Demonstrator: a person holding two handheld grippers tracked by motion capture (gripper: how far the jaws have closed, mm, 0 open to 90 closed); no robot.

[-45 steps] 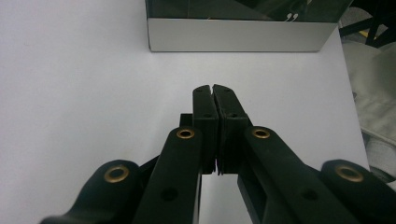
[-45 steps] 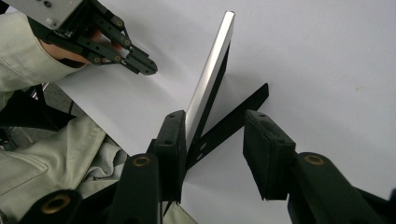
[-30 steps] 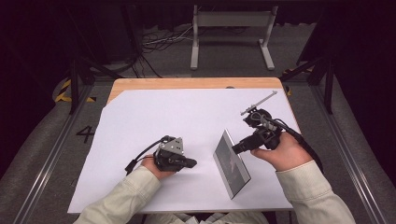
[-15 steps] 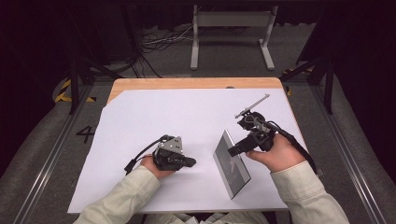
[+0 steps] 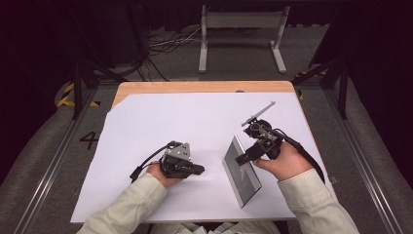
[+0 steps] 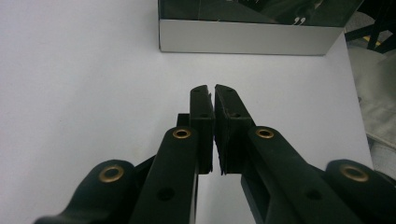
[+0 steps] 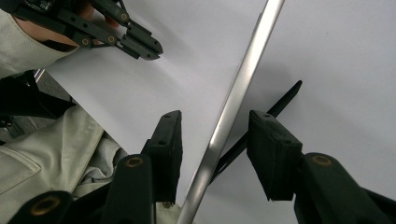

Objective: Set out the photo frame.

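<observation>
A flat dark panel (image 5: 242, 176) with a silver rim stands tilted on edge on the white sheet (image 5: 160, 122), right of centre. My right gripper (image 5: 240, 159) reaches over its upper edge. In the right gripper view the silver rim (image 7: 247, 60) runs between the jaws of the right gripper (image 7: 215, 122), which stand apart on either side without touching it. My left gripper (image 5: 199, 169) rests on the sheet to the panel's left, pointing at it, shut with nothing in it. In the left gripper view the left gripper (image 6: 214, 88) has its pads almost together and the panel's light side (image 6: 247, 37) lies ahead. The left gripper (image 7: 156, 49) also appears in the right gripper view.
The white sheet covers a wooden table (image 5: 195, 87) whose far edge shows bare. A metal stand (image 5: 241, 29) and cables lie on the floor beyond. A thin grey strip (image 5: 259, 113) sticks out behind the right gripper. Both sleeves come in from the near edge.
My right gripper has shifted slightly nearer and lower along the panel's upper edge. The left gripper and the panel have stayed where they were.
</observation>
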